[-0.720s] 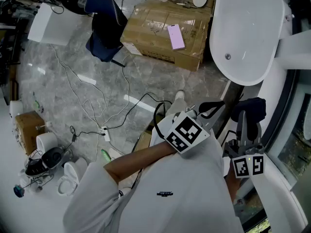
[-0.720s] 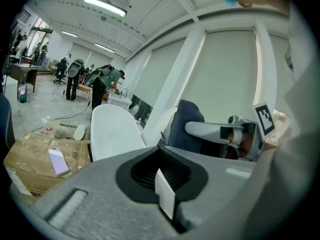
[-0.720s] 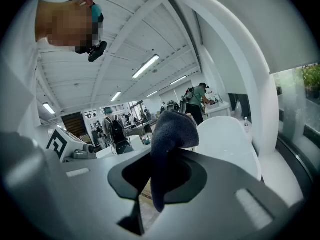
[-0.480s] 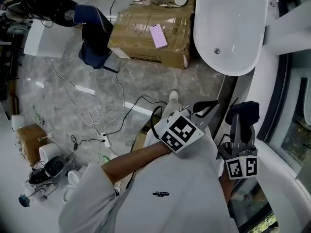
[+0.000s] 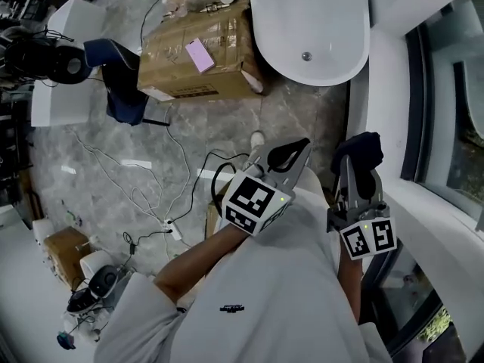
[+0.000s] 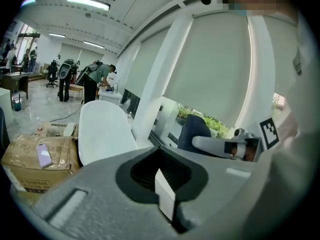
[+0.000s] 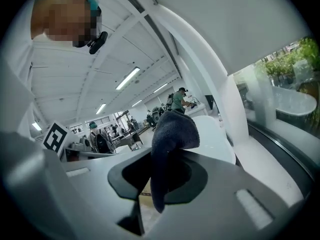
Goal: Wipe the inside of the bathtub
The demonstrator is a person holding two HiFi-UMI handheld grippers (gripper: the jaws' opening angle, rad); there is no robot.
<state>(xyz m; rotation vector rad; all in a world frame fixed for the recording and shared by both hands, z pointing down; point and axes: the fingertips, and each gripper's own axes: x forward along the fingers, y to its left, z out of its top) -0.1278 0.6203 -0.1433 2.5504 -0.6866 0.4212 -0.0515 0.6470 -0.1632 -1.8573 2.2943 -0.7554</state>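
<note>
The white bathtub [image 5: 310,21] stands at the top of the head view, empty, with its drain showing; it also shows ahead in the left gripper view [image 6: 102,131]. My right gripper [image 5: 357,174] is shut on a dark blue cloth [image 5: 361,156], held in the air short of the tub's near end. In the right gripper view the cloth [image 7: 172,134] hangs over the closed jaws [image 7: 160,184]. My left gripper [image 5: 286,157] hovers beside it to the left, shut with nothing in it [image 6: 162,184].
A cardboard box [image 5: 219,74] with a pink phone [image 5: 198,55] on it sits left of the tub. Cables [image 5: 151,187] trail over the marble floor, and a dark chair [image 5: 121,82] stands further left. A white ledge and window [image 5: 393,89] run along the right.
The tub and box have slid left and down in the head view as the head turned. Both grippers sit higher in the frame, nearer the tub. The right one still holds the cloth.
</note>
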